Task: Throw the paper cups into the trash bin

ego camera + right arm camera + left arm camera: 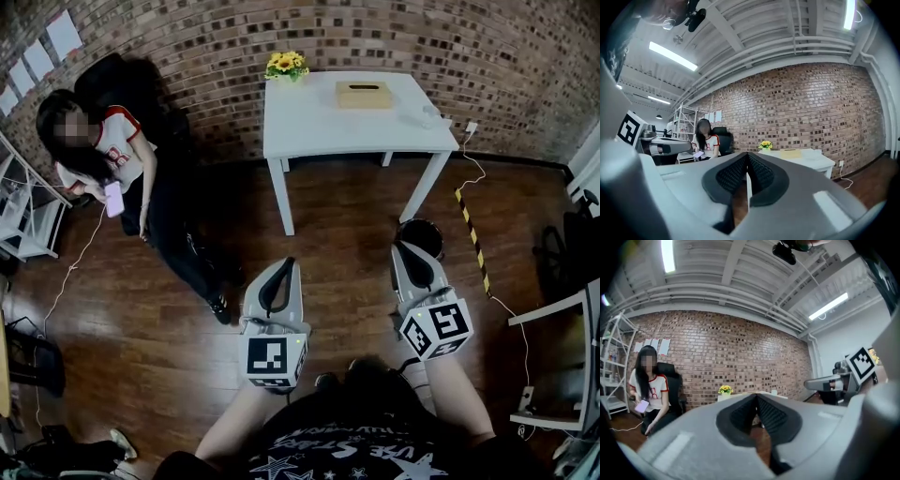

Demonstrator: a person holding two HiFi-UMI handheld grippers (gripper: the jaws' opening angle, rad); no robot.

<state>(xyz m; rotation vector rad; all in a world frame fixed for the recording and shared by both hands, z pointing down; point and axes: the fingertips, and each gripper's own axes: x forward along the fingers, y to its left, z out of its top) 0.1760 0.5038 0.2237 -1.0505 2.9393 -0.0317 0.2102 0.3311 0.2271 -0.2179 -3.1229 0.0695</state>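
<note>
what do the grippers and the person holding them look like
Both the left gripper and right gripper have pale grey, tapered shells with black ribbed pads inside the jaws. Each carries a white cube with black square markers at its rear. The person wears a black top printed with white stars and lettering.

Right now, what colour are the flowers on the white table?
Yellow, with green leaves. The flowers show best in the head view.

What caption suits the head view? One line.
Shut left gripper and shut right gripper held before a white table, dark bin beside its leg.
</note>
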